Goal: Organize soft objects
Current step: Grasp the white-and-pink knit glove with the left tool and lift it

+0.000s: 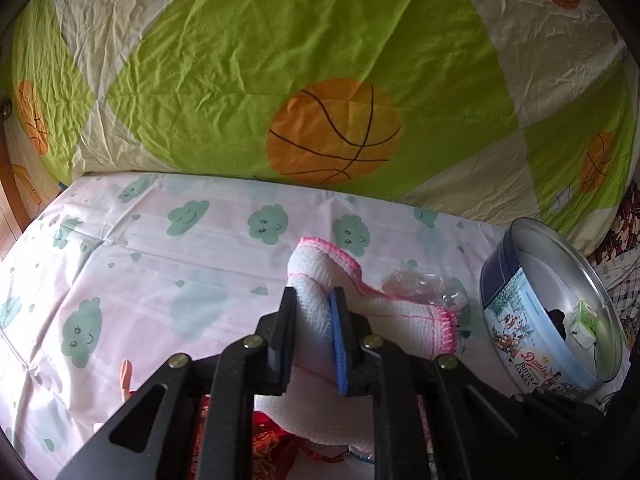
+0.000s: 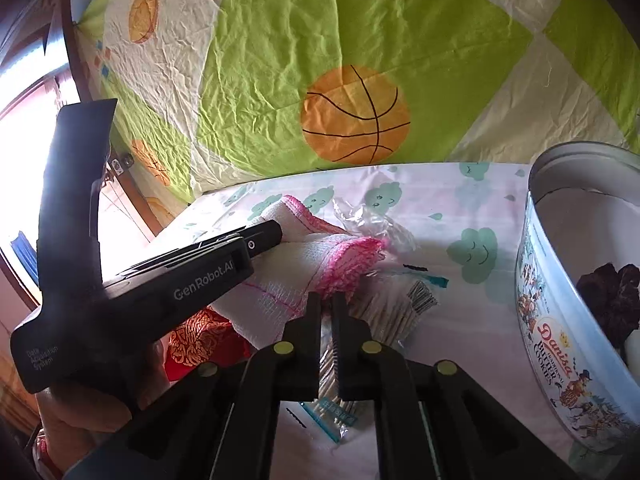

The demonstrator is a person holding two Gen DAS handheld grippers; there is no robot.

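Cloth: white gauze cloth (image 1: 320,312) with pink stitched edge, bunched on the cloud-print sheet (image 1: 140,264), left of the cookie tin (image 1: 532,344).
Left gripper (image 1: 314,332): jaws pinching a fold of the cloth mid-body; grip looks solid.
Right gripper (image 2: 327,320): jaws pressed near-together at the pink hem; probably nipping the edge, view too tight to confirm.
Clutter: plastic wrapper (image 2: 372,216) and cotton-swab pack (image 2: 392,312) beside and under the cloth.
Advice: lift both ends evenly, keep cloth taut, clear the swabs before folding or tinning.
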